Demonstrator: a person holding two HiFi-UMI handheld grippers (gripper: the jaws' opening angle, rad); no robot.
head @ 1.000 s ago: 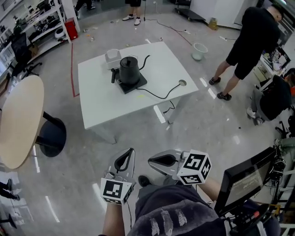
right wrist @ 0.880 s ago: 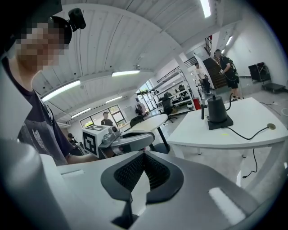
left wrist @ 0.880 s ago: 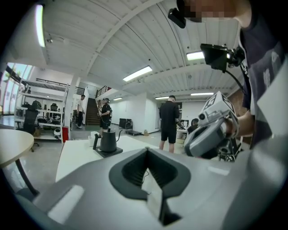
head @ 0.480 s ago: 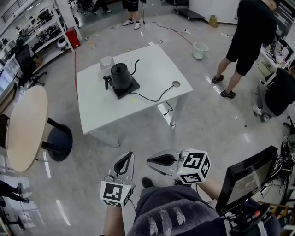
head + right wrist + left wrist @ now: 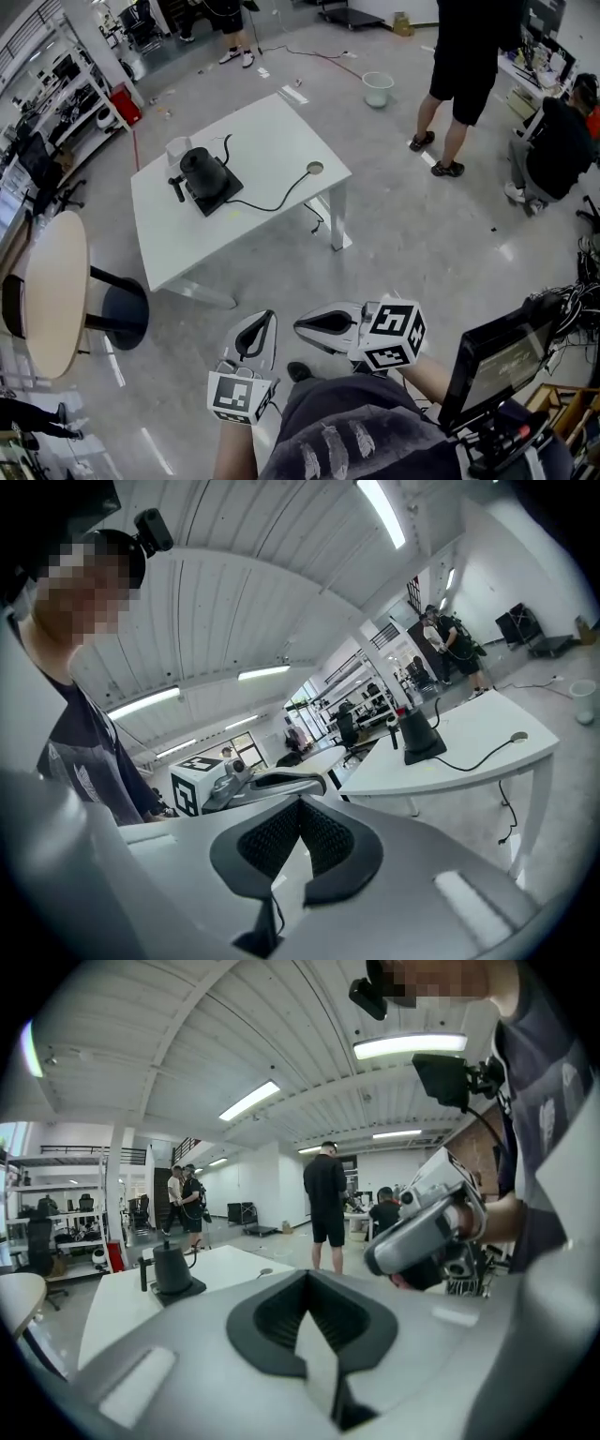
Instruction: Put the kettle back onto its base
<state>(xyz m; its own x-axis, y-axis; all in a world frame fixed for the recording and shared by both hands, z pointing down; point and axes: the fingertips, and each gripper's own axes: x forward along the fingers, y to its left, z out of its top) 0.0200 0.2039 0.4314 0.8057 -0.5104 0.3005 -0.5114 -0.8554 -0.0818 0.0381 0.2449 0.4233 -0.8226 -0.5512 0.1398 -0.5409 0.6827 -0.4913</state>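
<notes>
The black gooseneck kettle (image 5: pixel 200 169) stands on its black base (image 5: pixel 217 199) at the left part of the white table (image 5: pixel 267 136), well ahead of me. A black cable runs from the base toward a hole in the tabletop. Both grippers hang close to my body, far from the table. My left gripper (image 5: pixel 266 319) is shut and holds nothing. My right gripper (image 5: pixel 300 325) is also shut and holds nothing. The left gripper view shows the kettle (image 5: pixel 172 1267) at its left, beyond the closed jaws. In the right gripper view the kettle (image 5: pixel 417 729) sits far off on the table.
A round wooden table (image 5: pixel 47 291) stands at the left. A person in black (image 5: pixel 464 56) stands beyond the table at the top right, and another person (image 5: pixel 558 141) sits at the far right. A white bucket (image 5: pixel 378 89) is on the floor. A monitor (image 5: pixel 497 361) is by my right side.
In the head view the table with the kettle has slid left and grown smaller. Both grippers stay shut and keep their place by my body.
</notes>
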